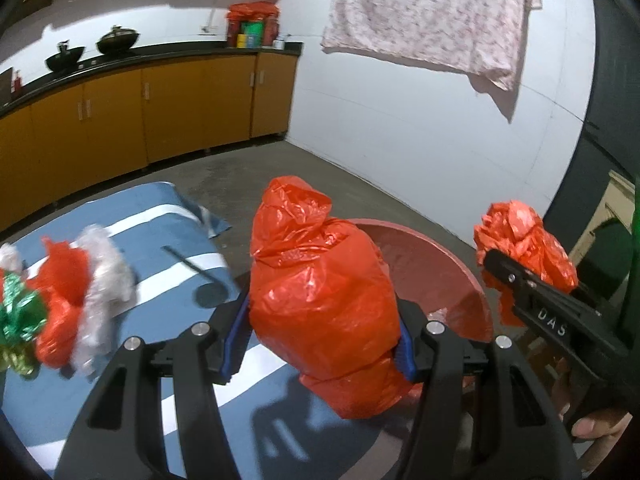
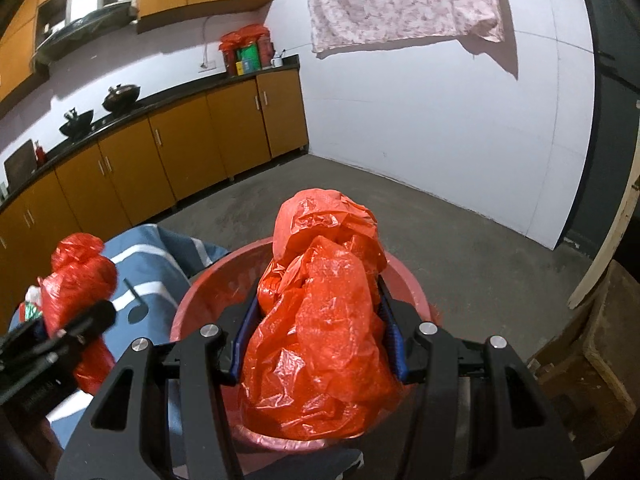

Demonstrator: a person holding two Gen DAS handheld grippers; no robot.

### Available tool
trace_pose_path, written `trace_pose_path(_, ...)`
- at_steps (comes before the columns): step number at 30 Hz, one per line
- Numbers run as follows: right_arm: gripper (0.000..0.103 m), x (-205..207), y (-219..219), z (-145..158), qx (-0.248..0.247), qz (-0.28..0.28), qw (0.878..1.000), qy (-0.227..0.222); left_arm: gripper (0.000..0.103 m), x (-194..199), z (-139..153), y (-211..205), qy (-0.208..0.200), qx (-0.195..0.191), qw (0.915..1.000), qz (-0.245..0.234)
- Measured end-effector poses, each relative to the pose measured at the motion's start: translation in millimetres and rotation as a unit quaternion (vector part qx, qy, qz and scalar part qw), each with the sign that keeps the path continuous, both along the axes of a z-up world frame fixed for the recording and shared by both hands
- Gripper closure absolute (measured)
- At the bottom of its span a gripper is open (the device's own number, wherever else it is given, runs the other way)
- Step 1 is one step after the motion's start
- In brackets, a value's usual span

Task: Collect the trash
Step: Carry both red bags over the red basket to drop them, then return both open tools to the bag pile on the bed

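- Left gripper [image 1: 324, 340]: sitting at the bottom centre of the left wrist view, blue pads clamping a stuffed red plastic bag [image 1: 320, 296] from both sides. The bag is being held upright and clear of the table, probably for carrying toward the basin.
- Right gripper [image 2: 316, 344]: filling the bottom centre of the right wrist view, jaws pressing in on a crumpled red bag [image 2: 316, 344]. This wad is hanging directly over the basin, so a release would likely be dropping it inside.
- Pink basin [image 2: 208, 292]: standing just beyond both grippers, at mid-frame, apparently serving as the trash receptacle; its rim is touching or overlapping the cloth edge.
- Blue striped cloth [image 1: 168, 220]: covering the table at left of centre in the left wrist view.
- Remaining trash pile [image 1: 64, 300]: lying at the left edge of the left wrist view on the cloth, showing red plastic, white wadding and green foil; blurred, still waiting for collection.
- Concrete floor [image 2: 400, 216]: stretching behind the basin at mid-frame.
- Orange cabinets [image 2: 180, 152]: running along the upper left, with dark woks [image 2: 120, 96] resting on the counter.
- Floral cloth [image 2: 400, 0]: hanging on the white wall at upper right, seemingly drying.
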State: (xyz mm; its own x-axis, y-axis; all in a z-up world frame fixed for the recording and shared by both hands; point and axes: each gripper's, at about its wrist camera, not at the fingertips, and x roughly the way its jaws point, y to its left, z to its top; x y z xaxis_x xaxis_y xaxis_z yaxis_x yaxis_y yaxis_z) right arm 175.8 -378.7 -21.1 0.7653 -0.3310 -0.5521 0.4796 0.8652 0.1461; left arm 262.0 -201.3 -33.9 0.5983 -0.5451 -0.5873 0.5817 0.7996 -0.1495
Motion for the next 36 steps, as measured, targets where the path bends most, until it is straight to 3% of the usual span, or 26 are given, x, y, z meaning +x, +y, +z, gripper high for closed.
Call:
trace_pose_path(12,0.05,11.4,-18.1,-1.4,0.016,0.0,1.0,-0.019,0.046,18.9,-18.6,-41.8,0.021,0.005,0.9991,-0.037)
trace_pose_path(19,0.032,9.1,-23.4,4.3,0.036,0.005,0.998,-0.049,0.032,26.1,-26.1,-47.8,0.034,0.007,0.9988,-0.036)
trace_pose_path(21,0.028,7.2,-26.1,5.6,0.034,-0.002,0.998,-0.051,0.029,28.6,-28.8,-40.7,0.038,0.007,0.9988,-0.028)
trace_pose_path(26,0.005,-6.1,-23.2,7.0,0.013,-0.037,0.997,-0.069,0.021,32.2,-28.8,-14.2,0.04,0.009,0.9991,0.006)
trace_pose_path(30,0.002,-5.3,-8.0,6.5,-0.012,-0.029,0.998,-0.056,0.012,21.7,-23.4,21.5,0.013,0.027,0.9982,0.052)
trace_pose_path(36,0.002,5.9,39.5,2.7,-0.044,0.04,0.998,-0.033,0.008,1.9,-17.9,97.0,-0.021,0.066,0.9891,0.13)
